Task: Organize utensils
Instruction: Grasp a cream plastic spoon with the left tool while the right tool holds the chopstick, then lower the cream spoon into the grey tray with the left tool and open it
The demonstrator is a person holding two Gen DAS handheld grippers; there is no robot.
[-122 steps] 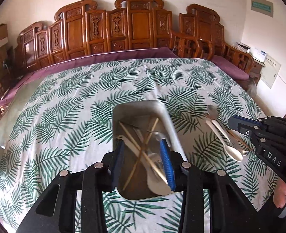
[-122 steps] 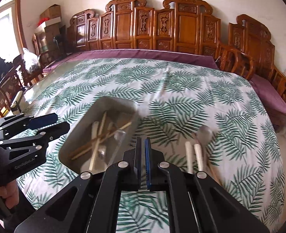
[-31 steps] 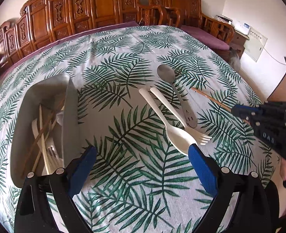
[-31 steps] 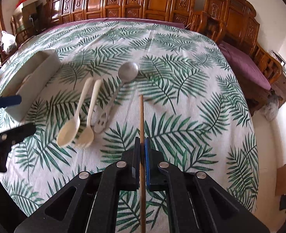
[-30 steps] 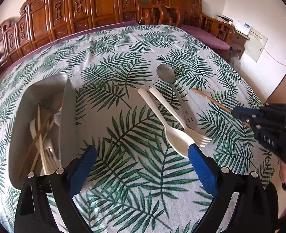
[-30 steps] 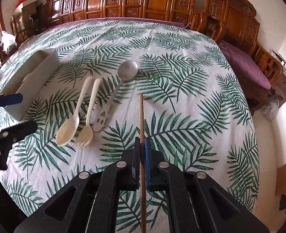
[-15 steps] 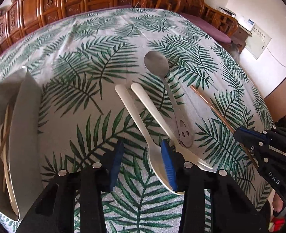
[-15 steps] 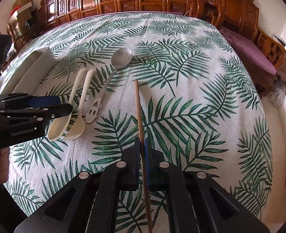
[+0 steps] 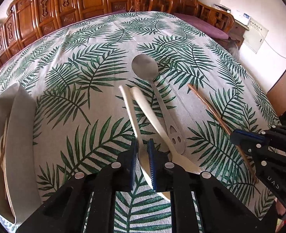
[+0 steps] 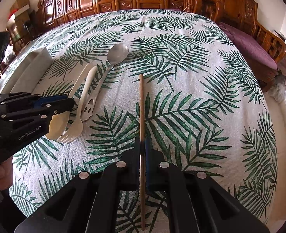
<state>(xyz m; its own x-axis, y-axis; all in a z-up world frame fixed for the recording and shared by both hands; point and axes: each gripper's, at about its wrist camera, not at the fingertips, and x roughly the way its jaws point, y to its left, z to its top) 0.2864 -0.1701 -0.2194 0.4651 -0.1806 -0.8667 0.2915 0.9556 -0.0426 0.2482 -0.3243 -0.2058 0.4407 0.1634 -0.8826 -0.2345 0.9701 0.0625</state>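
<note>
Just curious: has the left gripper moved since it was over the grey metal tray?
Yes. The left gripper went right, away from the grey metal tray, and is closing around the cream plastic spoon.

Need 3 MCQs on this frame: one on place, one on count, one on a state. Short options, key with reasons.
1. Where does the metal spoon lie?
A. inside the grey tray
B. on the tablecloth, between the white fork and the chopstick
C. in the right gripper

2. How many white plastic utensils lie outside the tray?
A. two
B. four
C. none

3. What is between the jaws of the left gripper?
A. nothing
B. the chopstick
C. the white spoon

Key:
1. B: its bowl and handle rest on the leaf-print tablecloth, with the white fork on one side and the chopstick on the other.
2. A: only the white spoon and the white fork lie there.
3. C: the jaws are closing on the white spoon's neck; the chopstick is in the right gripper.
</note>
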